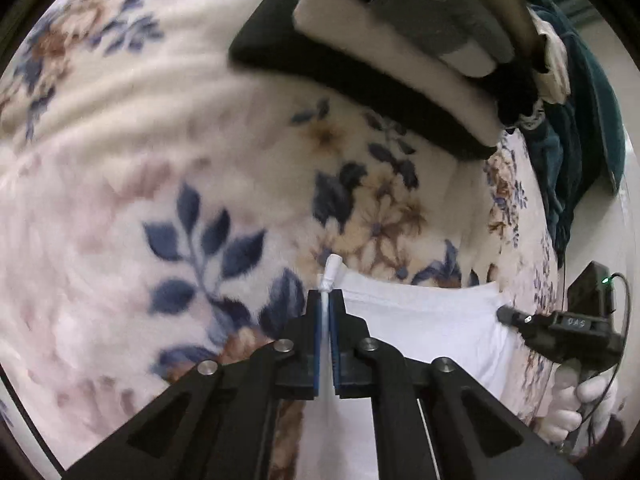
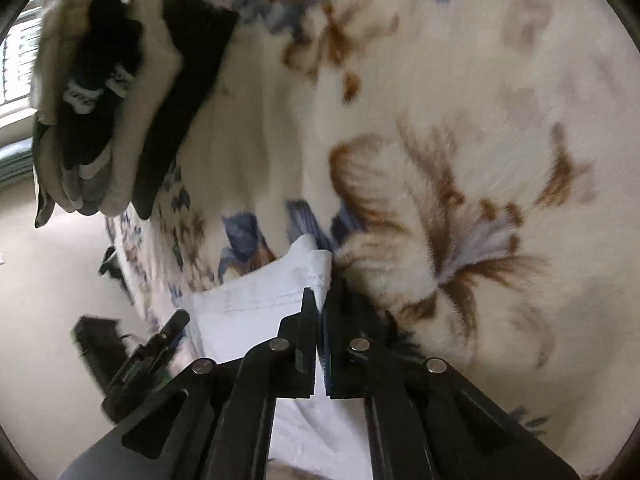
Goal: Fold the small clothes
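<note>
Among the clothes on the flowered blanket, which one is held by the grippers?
The white garment: both hand-held grippers, left and right, pinch its edge. The dark and grey pieces are in the pile farther away, untouched.

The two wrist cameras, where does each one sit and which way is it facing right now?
Left wrist: rides the left tool, looking steeply down its fingers at the white garment on the floral blanket; the right tool and a gloved hand show.
Right wrist: rides the right tool, looking down at the same garment; the left tool shows.
Shared: garment, blanket, pile of folded clothes, each other's tool.
</note>
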The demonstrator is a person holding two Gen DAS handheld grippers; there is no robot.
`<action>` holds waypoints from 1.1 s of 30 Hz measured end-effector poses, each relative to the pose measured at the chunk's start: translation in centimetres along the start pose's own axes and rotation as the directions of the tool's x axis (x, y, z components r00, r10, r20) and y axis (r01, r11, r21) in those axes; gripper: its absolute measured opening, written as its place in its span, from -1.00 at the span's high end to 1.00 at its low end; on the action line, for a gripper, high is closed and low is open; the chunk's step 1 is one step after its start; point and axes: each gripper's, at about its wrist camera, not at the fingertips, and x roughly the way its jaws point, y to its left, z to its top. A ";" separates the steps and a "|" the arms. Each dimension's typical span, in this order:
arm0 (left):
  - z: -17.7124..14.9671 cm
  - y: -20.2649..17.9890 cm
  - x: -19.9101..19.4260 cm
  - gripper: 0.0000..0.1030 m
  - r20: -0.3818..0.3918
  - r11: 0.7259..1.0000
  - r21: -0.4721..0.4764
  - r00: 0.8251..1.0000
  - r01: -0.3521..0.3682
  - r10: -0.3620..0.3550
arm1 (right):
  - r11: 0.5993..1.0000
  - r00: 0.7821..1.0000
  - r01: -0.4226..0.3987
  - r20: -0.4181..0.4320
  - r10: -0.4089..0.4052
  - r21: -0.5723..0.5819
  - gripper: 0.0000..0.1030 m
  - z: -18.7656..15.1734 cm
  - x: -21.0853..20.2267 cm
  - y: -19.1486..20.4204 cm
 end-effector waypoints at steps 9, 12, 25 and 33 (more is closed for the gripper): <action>-1.7 3.2 -0.6 -0.09 -0.060 0.987 -0.149 0.995 0.066 -0.076 | 0.993 0.998 0.058 -0.031 -0.061 -0.105 0.70 -0.3 -0.4 2.0; -4.4 3.6 -1.3 -0.09 -0.081 0.979 -0.178 0.990 0.098 -0.114 | 0.995 0.999 0.032 -0.018 -0.034 -0.098 -0.09 -1.8 -2.1 1.1; -9.6 2.3 -1.2 0.87 -0.059 0.986 -0.155 0.996 0.062 -0.071 | 0.997 0.990 -0.069 -0.126 0.065 -0.030 0.83 -9.2 -0.2 -3.8; -10.2 5.8 -3.4 0.38 -0.073 0.951 -0.262 0.979 0.166 -0.190 | 0.997 0.990 -0.028 -0.141 0.018 -0.068 0.81 -8.8 -0.1 -2.6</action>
